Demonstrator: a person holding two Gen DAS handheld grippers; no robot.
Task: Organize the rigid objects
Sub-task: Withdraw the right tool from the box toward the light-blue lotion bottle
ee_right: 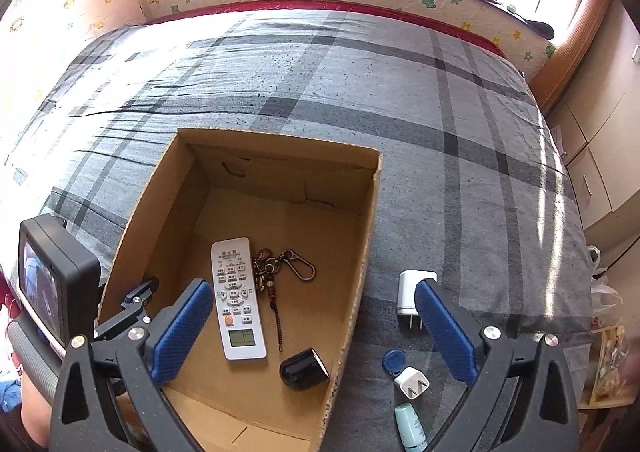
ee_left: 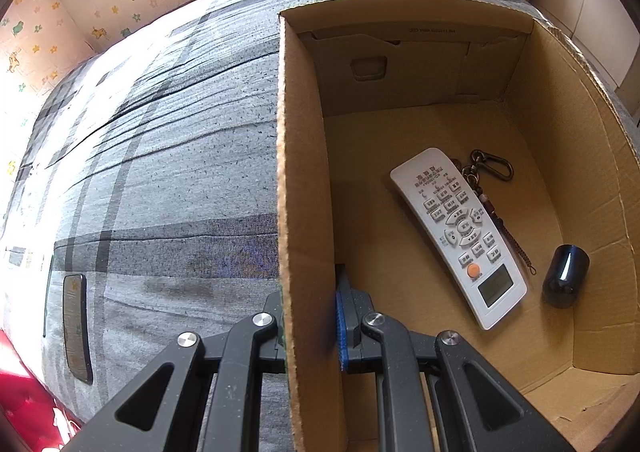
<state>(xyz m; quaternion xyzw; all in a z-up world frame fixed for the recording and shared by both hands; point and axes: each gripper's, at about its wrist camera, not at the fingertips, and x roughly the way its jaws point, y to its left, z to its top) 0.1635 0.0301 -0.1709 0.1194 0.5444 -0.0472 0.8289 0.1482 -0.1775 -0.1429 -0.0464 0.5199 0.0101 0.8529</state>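
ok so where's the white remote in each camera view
Left wrist view: the white remote lies on the floor of the cardboard box, right of centre, display end nearest the camera.
Right wrist view: the remote lies low and left of centre in the box, between the spread fingers of the right gripper.
Shared landmark: the keychain along its right side, with the black cap nearby.
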